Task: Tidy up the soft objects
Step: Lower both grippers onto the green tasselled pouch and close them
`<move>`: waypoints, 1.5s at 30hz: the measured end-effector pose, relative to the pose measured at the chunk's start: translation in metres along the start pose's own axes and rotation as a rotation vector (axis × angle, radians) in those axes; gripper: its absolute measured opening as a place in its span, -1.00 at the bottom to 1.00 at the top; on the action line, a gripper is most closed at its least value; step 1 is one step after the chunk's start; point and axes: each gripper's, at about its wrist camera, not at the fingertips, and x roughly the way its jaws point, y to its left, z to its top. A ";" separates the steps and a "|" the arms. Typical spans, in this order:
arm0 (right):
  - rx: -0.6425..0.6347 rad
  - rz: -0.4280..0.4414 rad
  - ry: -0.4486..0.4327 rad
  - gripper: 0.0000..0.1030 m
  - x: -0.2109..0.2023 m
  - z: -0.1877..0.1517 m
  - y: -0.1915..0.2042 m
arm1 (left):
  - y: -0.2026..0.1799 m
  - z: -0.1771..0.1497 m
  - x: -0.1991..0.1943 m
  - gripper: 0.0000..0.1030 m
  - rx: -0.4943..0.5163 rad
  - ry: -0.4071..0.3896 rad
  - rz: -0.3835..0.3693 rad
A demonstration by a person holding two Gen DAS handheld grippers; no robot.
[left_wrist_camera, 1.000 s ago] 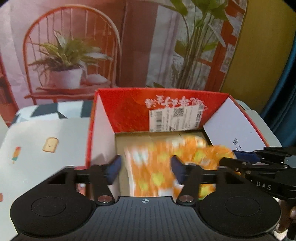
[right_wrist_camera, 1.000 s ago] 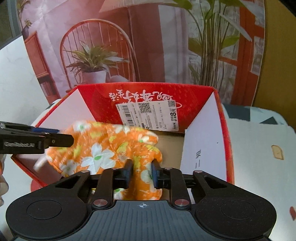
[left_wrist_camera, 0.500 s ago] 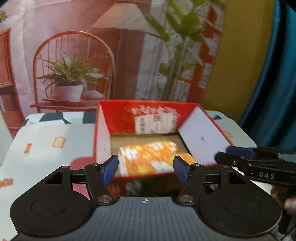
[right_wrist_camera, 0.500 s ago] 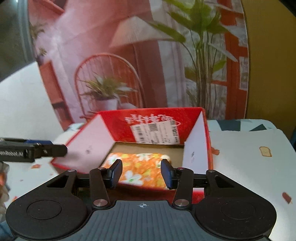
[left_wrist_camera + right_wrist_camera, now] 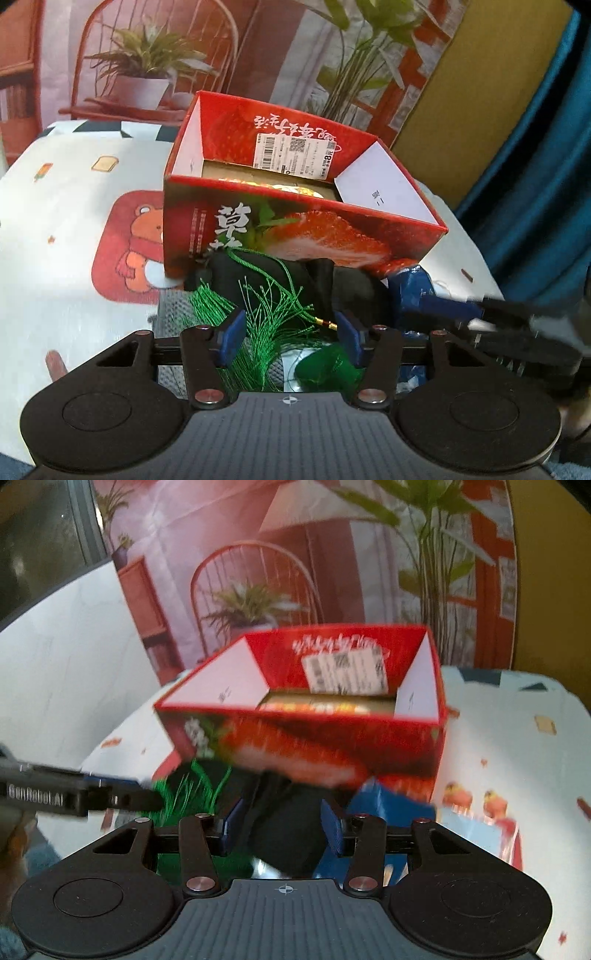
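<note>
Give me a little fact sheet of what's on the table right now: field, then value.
Box: red strawberry box, open on top, on the table
Inside box: orange cloth, only its top edge showing
In front of box: black cloth, green tassel, blue cloth
Left claw: open, over the tassel, gripping nothing
Right claw: open, black cloth between its fingers, not pinched
</note>
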 end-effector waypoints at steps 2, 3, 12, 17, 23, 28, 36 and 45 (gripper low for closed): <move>-0.010 0.006 0.024 -0.17 0.000 -0.010 0.004 | 0.000 -0.003 0.001 0.11 -0.013 0.004 -0.008; -0.018 0.008 0.035 -0.17 0.000 -0.013 0.006 | 0.001 -0.004 0.002 0.11 -0.017 0.010 -0.015; -0.065 0.030 0.104 0.02 0.004 -0.029 0.019 | -0.007 -0.022 0.012 0.10 -0.020 0.074 -0.058; -0.117 0.045 0.128 0.12 0.009 -0.032 0.031 | -0.007 -0.024 0.013 0.10 -0.023 0.073 -0.077; -0.160 0.073 0.152 0.13 0.020 -0.036 0.042 | -0.011 -0.027 0.021 0.09 -0.022 0.106 -0.100; -0.165 0.085 0.155 0.12 0.025 -0.038 0.042 | -0.011 -0.028 0.027 0.09 -0.028 0.113 -0.110; -0.145 0.105 0.144 0.11 0.028 -0.037 0.037 | -0.007 -0.027 0.032 0.07 -0.052 0.117 -0.122; -0.128 0.124 0.140 0.09 0.034 -0.038 0.037 | -0.008 -0.026 0.038 -0.02 -0.051 0.121 -0.131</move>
